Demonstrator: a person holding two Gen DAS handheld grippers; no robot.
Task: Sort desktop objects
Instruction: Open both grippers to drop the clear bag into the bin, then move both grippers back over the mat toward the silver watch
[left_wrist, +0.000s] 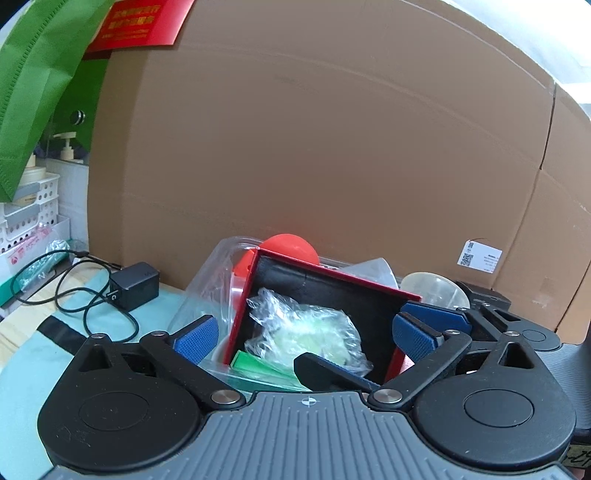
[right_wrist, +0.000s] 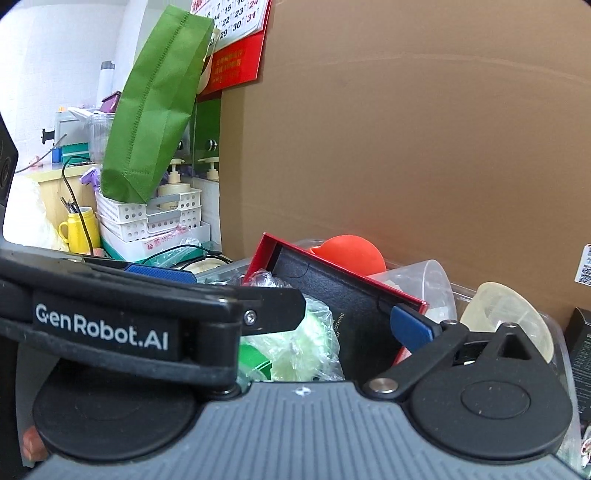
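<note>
A red box with a black lining (left_wrist: 332, 295) lies tilted in a clear plastic bin (left_wrist: 207, 280). Inside it sits a crumpled clear bag of pale green stuff (left_wrist: 306, 332), with a green piece (left_wrist: 255, 363) below. My left gripper (left_wrist: 304, 334) is open, its blue pads (left_wrist: 195, 336) either side of the box. My right gripper (right_wrist: 314, 306) is open too; its right pad (right_wrist: 410, 325) is by the box's right edge (right_wrist: 413, 301). The other gripper's body (right_wrist: 110, 325) hides its left finger. An orange ball (right_wrist: 351, 253) lies behind the box.
A big cardboard box (left_wrist: 332, 147) stands close behind the bin. A black charger with cable (left_wrist: 133, 284) lies on the light blue mat at the left. A clear cup (right_wrist: 424, 284) and a translucent bowl (right_wrist: 506, 317) are at the right. White baskets (right_wrist: 155, 214) and a yellow mug (right_wrist: 79, 229) stand at the far left.
</note>
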